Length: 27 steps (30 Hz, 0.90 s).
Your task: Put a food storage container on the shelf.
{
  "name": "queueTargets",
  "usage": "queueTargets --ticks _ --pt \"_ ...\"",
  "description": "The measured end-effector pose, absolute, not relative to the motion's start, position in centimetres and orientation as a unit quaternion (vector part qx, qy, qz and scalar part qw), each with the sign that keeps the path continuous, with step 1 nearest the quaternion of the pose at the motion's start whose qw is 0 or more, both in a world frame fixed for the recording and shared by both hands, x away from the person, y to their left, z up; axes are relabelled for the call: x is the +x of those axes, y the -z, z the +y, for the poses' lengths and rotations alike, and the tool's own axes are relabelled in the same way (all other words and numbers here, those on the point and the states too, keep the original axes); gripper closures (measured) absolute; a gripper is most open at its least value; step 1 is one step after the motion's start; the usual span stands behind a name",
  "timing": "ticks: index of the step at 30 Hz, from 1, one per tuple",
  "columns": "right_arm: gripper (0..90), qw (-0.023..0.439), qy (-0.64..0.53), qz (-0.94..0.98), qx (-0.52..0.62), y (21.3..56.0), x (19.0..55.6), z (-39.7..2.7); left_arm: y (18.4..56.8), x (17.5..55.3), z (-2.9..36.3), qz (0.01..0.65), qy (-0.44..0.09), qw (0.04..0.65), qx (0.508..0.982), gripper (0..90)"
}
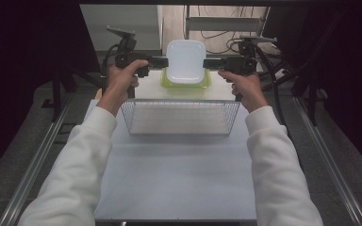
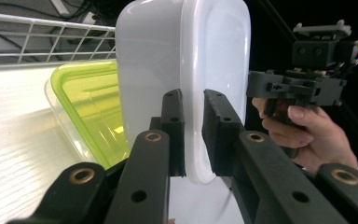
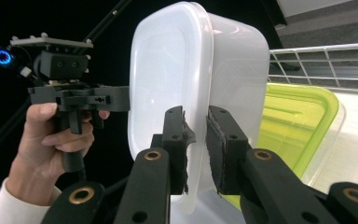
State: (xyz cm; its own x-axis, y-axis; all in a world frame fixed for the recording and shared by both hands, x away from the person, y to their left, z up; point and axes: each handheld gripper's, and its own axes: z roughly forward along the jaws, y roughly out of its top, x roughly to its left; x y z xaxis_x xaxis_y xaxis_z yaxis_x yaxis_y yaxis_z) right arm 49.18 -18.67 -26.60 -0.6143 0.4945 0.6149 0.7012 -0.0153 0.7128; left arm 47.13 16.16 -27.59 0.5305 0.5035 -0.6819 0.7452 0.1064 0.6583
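Both arms reach forward, white sleeves parallel; the left gripper (image 1: 158,61) and right gripper (image 1: 210,62) point inward, fingers (image 2: 173,122) nearly closed.

We see the white rounded plastic tub (image 1: 185,61) above the yellow-green plastic container (image 1: 185,84), between the left gripper (image 1: 162,61) and the right gripper (image 1: 209,62); the white wire basket (image 1: 181,117) sits before them on the pale table (image 1: 179,179).
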Motion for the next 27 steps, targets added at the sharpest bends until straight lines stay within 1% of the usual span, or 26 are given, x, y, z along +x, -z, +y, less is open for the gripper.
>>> queueTargets --ticks 4,7,12,15,20,22,24,27 --pt "74.0 0.109 0.569 -0.686 -0.44 26.8 49.8 -18.6 28.1 48.1 16.6 0.487 0.138 0.577 0.641 78.6" --pt "73.0 0.116 0.571 -0.677 -0.45 27.0 50.3 -18.5 28.4 48.7 16.7 0.495 0.152 0.582 0.626 77.4" --pt "70.6 0.124 0.564 -0.666 -0.472 27.5 51.0 -18.4 28.7 49.4 16.5 0.511 0.154 0.576 0.619 74.4" --pt "69.6 0.14 0.573 -0.647 -0.483 28.0 51.4 -18.6 29.0 49.7 16.6 0.511 0.162 0.583 0.611 74.2" --pt "68.2 0.14 0.574 -0.644 -0.485 28.1 51.4 -18.5 29.1 49.7 16.6 0.508 0.16 0.584 0.612 73.7" --pt "65.8 0.138 0.574 -0.645 -0.486 28.1 51.3 -18.5 29.0 49.6 16.5 0.508 0.155 0.583 0.615 72.7" --pt "62.2 0.132 0.578 -0.643 -0.485 28.0 51.2 -18.4 29.0 49.5 16.4 0.508 0.145 0.582 0.619 68.9" --pt "57.6 0.118 0.586 -0.64 -0.482 27.7 50.9 -18.6 28.6 49.1 16.5 0.503 0.116 0.586 0.625 59.0"
